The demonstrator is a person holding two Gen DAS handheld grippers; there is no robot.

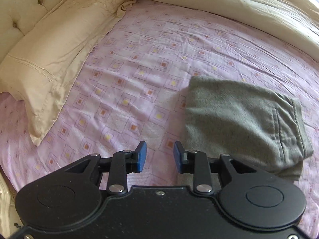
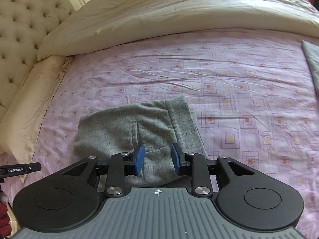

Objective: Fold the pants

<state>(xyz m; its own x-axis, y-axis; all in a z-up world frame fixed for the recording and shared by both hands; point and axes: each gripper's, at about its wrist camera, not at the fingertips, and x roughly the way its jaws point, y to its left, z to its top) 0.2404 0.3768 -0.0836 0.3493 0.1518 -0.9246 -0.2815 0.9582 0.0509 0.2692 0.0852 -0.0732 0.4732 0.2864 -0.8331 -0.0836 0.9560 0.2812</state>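
Observation:
Grey pants (image 1: 239, 119) lie folded into a compact bundle on the pink patterned sheet (image 1: 149, 59). In the left wrist view they are right of centre, and my left gripper (image 1: 159, 155) is open and empty, just left of their near edge. In the right wrist view the pants (image 2: 139, 127) lie straight ahead, waistband side to the right. My right gripper (image 2: 157, 157) is open, its blue pads above the near part of the bundle, not closed on the cloth.
A cream pillow (image 1: 51, 59) lies at the left by the tufted headboard (image 2: 26, 25). A cream duvet (image 2: 179, 14) is bunched along the far side. Another grey cloth (image 2: 313, 63) shows at the right edge.

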